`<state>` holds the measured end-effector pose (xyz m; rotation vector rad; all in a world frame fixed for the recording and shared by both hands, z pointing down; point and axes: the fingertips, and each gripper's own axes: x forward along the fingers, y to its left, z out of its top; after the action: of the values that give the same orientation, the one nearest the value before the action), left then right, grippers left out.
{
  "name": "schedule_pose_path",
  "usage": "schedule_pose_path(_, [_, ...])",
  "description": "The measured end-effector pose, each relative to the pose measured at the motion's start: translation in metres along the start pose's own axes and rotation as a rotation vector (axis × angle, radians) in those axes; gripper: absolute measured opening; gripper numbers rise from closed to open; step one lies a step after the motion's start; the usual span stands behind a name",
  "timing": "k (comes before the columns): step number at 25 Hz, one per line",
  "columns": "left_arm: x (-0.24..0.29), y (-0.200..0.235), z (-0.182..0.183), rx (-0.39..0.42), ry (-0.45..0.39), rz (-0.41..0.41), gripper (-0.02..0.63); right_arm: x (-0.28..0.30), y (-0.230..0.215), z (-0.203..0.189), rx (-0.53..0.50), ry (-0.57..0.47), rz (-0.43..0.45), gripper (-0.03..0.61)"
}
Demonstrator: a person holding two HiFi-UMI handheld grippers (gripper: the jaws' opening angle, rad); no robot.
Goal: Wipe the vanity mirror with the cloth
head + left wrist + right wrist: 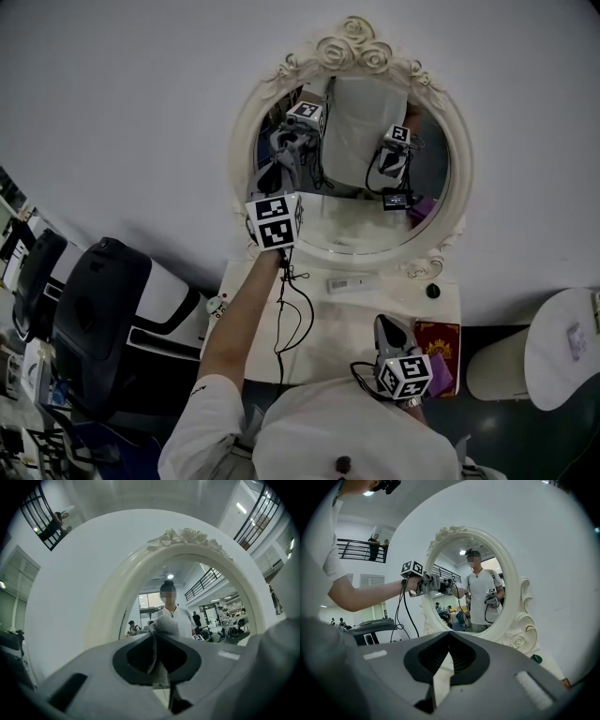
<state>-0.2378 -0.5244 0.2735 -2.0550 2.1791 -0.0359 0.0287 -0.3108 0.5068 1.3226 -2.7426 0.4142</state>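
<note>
The oval vanity mirror [352, 220] in its ornate white frame stands at the back of the white table [333, 323]. My left gripper [283, 155] reaches up to the glass's left part and is shut on a grey cloth [289, 139]. In the left gripper view the cloth [165, 624] bunches out past the tips of the left gripper [159, 637], right in front of the mirror [211, 611]. My right gripper [389, 333] hangs low over the table's near right, shut and holding nothing. In the right gripper view the right gripper [449, 635] faces the mirror [464, 573] from a distance.
On the table lie a white remote-like bar [352, 283], a dark round knob [432, 291] and a red box [439, 339]. A black office chair [94, 300] stands at the left, a white round stool [562, 347] at the right. A black cable [281, 319] trails from the left gripper.
</note>
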Motion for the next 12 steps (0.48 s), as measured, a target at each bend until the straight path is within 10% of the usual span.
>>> schedule_pose_path(12, [-0.006, 0.03, -0.011, -0.029, 0.015, 0.135, 0.023, -0.007, -0.012, 0.002, -0.002, -0.013, -0.01, 0.008])
